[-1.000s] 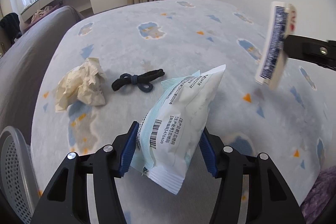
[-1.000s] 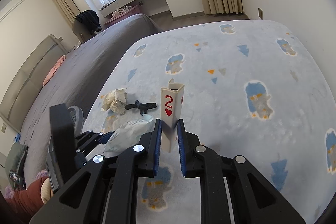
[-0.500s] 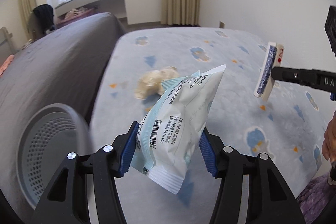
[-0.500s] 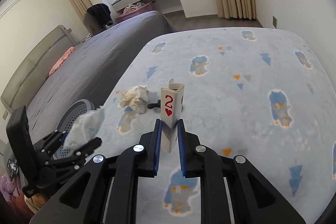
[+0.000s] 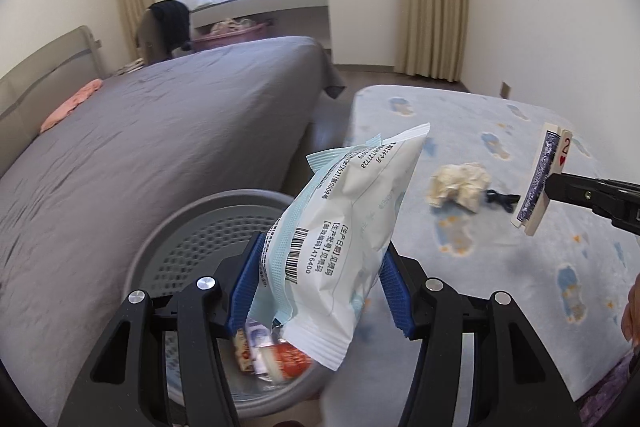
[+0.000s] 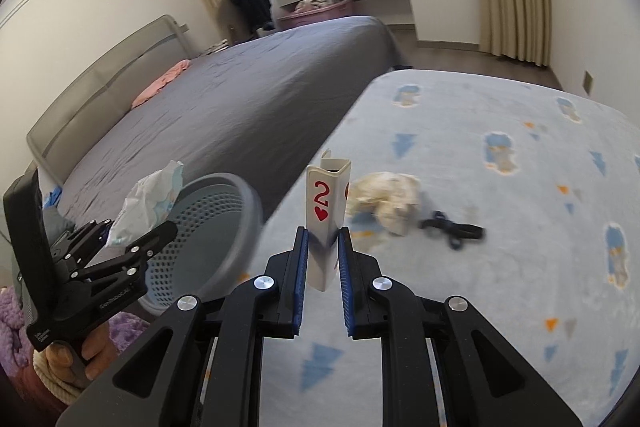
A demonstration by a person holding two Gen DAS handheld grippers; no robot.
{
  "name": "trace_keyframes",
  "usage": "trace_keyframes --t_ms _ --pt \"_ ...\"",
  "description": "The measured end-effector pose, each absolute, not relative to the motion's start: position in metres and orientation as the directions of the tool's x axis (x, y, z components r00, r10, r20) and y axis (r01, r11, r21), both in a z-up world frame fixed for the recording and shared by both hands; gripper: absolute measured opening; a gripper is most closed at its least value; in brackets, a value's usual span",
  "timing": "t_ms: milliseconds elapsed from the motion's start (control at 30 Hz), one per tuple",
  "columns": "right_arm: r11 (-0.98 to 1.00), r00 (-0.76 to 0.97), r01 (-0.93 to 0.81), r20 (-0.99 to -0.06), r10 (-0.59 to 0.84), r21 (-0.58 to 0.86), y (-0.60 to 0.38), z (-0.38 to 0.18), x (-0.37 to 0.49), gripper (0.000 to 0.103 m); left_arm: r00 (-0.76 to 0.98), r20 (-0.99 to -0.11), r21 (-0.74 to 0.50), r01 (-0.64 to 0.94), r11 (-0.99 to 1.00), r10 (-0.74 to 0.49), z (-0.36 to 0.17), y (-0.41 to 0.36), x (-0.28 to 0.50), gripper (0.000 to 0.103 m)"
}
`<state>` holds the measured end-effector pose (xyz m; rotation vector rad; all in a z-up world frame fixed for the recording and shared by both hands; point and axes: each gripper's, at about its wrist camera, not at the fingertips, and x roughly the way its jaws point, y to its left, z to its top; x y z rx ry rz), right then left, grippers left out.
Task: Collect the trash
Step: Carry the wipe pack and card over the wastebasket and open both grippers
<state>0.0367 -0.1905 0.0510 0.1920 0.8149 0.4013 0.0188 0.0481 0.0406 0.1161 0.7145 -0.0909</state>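
The left gripper [image 5: 320, 283] is clamped on a white and pale-blue wrapper [image 5: 344, 227], its blue pads pressing the wrapper's sides. The wrapper hangs over the open mouth of a grey perforated bin [image 5: 192, 223], which stands between the grey bed [image 5: 140, 147] and the edge of the blue-patterned bed [image 5: 520, 267]. Some packaging already lies at the bottom of the bin.

The right gripper [image 6: 323, 255] is closed tight on a bent playing card [image 6: 326, 211], a two of hearts, which stands upright between its pads. In the left wrist view the card [image 5: 540, 179] shows its blue back and hangs in the air above the patterned bed, to the right of the wrapper.

On the patterned bed, near its edge that faces the grey bed, lies a crumpled tissue [image 6: 384, 199]. Just beside it, farther from that edge, lies a dark hair tie [image 6: 452, 227]. A hand [image 6: 72, 359] grips the left gripper's handle in the right wrist view.
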Motion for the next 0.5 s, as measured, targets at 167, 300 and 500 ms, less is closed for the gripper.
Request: trace_keyframes --t_ms 167,300,500 --pt "0.898 0.615 -0.325 -0.656 0.438 0.295 -0.143 0.053 0.043 0.015 0.749 -0.662 0.094 0.039 0.995 0.033 0.038 0.085 0.024 0.054" --pt "0.903 0.627 -0.354 -0.654 0.423 0.244 -0.106 0.055 0.049 0.015 0.739 -0.668 0.100 -0.027 0.995 0.087 0.033 0.113 0.030 0.054" --pt "0.901 0.621 -0.392 -0.668 0.410 0.188 -0.061 0.053 0.057 0.015 0.719 -0.679 0.075 -0.132 0.988 0.148 0.023 0.140 0.031 0.054"
